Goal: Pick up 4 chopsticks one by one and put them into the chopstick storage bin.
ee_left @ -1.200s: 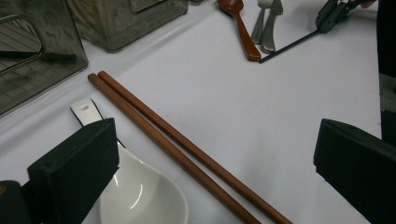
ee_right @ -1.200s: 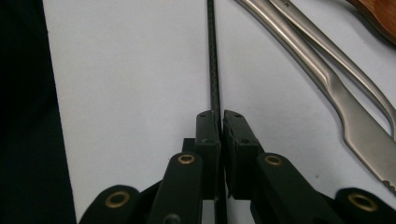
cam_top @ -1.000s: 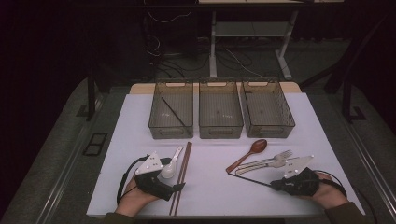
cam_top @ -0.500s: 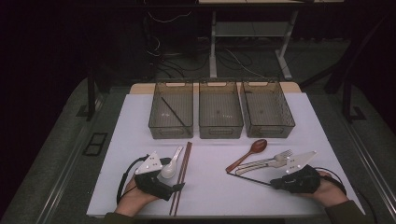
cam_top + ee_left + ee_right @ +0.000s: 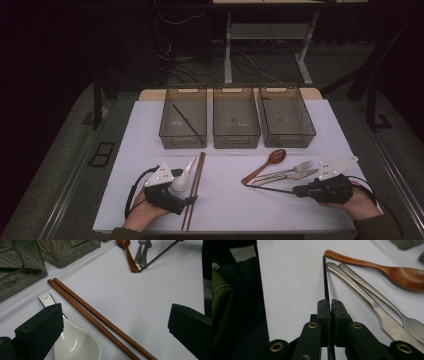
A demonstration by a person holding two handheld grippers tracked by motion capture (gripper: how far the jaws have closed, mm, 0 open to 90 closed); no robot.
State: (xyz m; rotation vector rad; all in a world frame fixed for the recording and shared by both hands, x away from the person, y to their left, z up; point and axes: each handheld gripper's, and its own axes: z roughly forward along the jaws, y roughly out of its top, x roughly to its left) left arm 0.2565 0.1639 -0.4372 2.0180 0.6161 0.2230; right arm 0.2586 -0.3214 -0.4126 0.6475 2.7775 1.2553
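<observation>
The right gripper (image 5: 298, 190) lies low on the near right of the white tabletop (image 5: 235, 200), held in the person's right hand (image 5: 356, 202); its jaws are pressed together on a thin black chopstick (image 5: 270, 189), which runs out from the jaws toward the left and lies flat on the tabletop; in the right gripper view the right gripper (image 5: 330, 305) has the black chopstick (image 5: 326, 280) clamped between its two pads, the stick's far tip ending just beside the handle end of a brown wooden spoon (image 5: 387, 268); two metal utensils (image 5: 372, 301) lie side by side next to that spoon, their handles close to the chopstick's far tip; whether they touch it cannot be told.

The left gripper (image 5: 189, 200) rests at the near left of the tabletop in the person's left hand (image 5: 142, 215); its jaws stand wide apart and hold nothing; in the left gripper view a white ceramic spoon (image 5: 75, 345) lies beside its left jaw, partly hidden behind it, and a pair of brown wooden chopsticks (image 5: 100, 321) runs diagonally across the gap between the jaws, touching neither.

In the high view three clear bins (image 5: 237, 142) stand in a row at the middle of the tabletop, well apart from both grippers; the left bin (image 5: 170, 136) holds a second thin black stick (image 5: 186, 121) lying aslant on its floor; the wooden spoon (image 5: 265, 165) and the metal utensils (image 5: 287, 175) lie between the bins and the right gripper.
</observation>
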